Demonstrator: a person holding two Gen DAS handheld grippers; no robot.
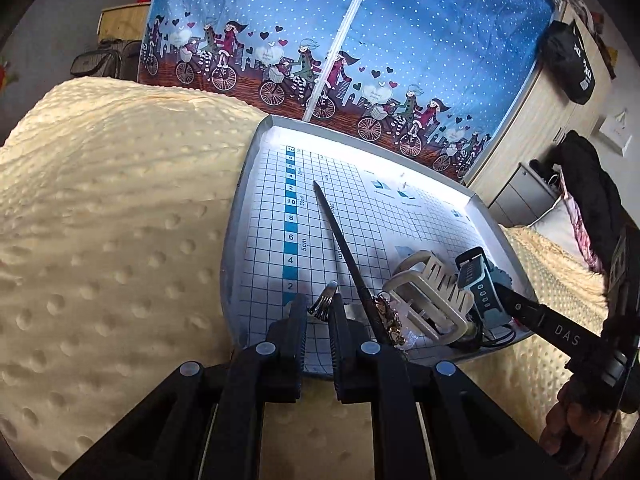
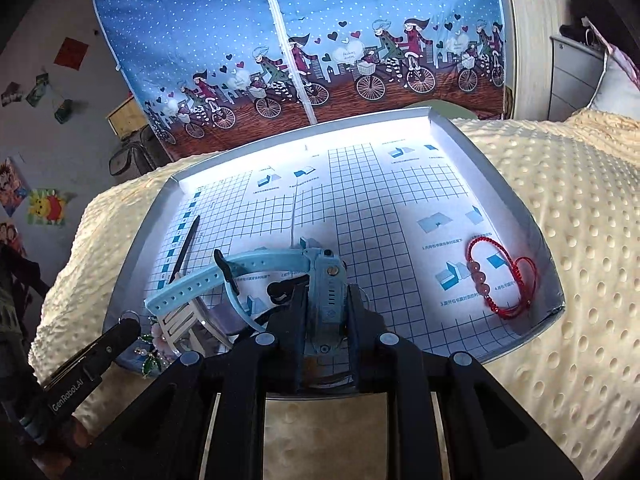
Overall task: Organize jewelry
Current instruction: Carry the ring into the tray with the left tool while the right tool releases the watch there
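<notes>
A shallow white tray [image 1: 237, 216] lined with blue grid paper lies on a cream dotted blanket. My left gripper [image 1: 319, 307] is shut on a small silver hair clip [image 1: 325, 298] at the tray's near edge. Beside it lie a long black hair stick [image 1: 342, 240], a gold chain [image 1: 390, 318] and a cream claw clip [image 1: 430, 292]. My right gripper [image 2: 326, 294] is shut on the body of a light-blue watch [image 2: 320, 280], whose straps [image 2: 208, 280] trail left over the claw clip [image 2: 180, 322]. A red string bracelet [image 2: 500, 276] with pink beads lies at the tray's right side.
The cream blanket [image 1: 100, 220] surrounds the tray on all sides. A blue fabric wardrobe [image 2: 280, 40] with a bicycle print stands right behind it. A green and pink brooch [image 2: 152, 356] lies by the left gripper [image 2: 126, 328]. A drawer unit [image 2: 576, 72] stands at the right.
</notes>
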